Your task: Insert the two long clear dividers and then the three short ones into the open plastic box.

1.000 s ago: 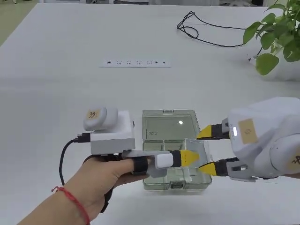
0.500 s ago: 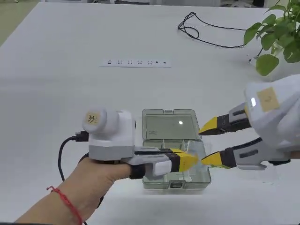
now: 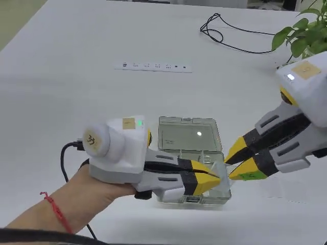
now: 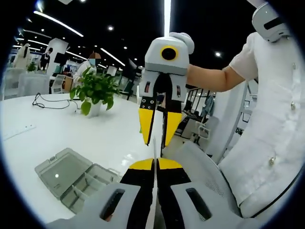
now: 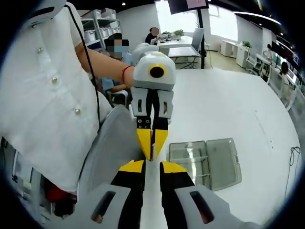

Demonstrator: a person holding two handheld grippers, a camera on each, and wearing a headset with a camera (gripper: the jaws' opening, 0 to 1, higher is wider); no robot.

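You are gripping the left tool (image 3: 215, 179) in your left hand (image 3: 102, 191), low over the white desk (image 3: 71, 102). Its yellow-tipped jaws are pressing together on a thin clear divider (image 4: 154, 148). In the left gripper view that divider is showing edge-on, as a fine line running from between those jaws toward the right tool.

The clear plastic box (image 3: 186, 137) is sitting open on the desk, its lid lying flat on the far side and partitions already standing in its base. In the head view both tools' tips are overlapping its near right corner.

You are holding the right tool (image 3: 229, 168) almost tip to tip with the left one. Its jaws are standing slightly apart, one on each side of the divider's far end, and I cannot tell whether they are touching it.

Farther back, a white power strip (image 3: 153, 66) is lying flat, a black cable (image 3: 225, 35) is curling to its right, and a leafy plant (image 3: 306, 30) is standing at the right edge.
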